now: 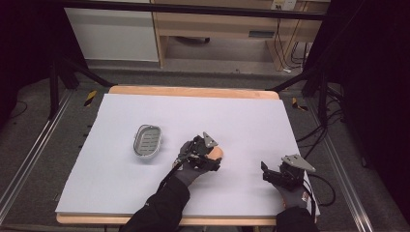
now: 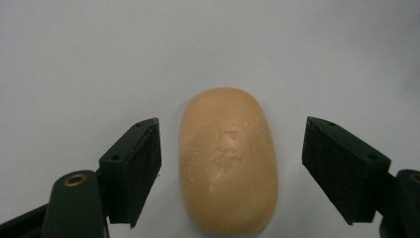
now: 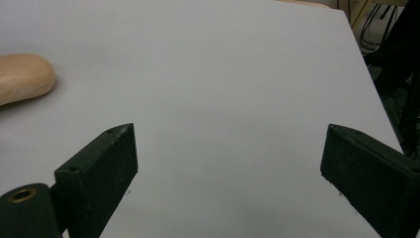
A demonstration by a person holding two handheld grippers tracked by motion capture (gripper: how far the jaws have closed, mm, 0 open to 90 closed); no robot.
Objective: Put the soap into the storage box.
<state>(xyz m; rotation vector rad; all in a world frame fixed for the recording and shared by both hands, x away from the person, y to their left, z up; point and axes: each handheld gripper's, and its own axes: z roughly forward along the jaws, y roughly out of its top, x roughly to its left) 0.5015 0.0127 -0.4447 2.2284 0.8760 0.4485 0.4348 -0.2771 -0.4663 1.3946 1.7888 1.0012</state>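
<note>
Left gripper: jaws apart, straddling the soap bar, which lies flat on the desk, neither pad touching. Soap dish at the bar's 9 o'clock, apart. Right gripper at 3 o'clock, jaws wide, holding nothing.

Black grippers, dark sleeves, grey gloves.
Left gripper and right gripper: matte black jaws, brass-ringed screw holes, grey three-cornered plates, black cables.
</note>
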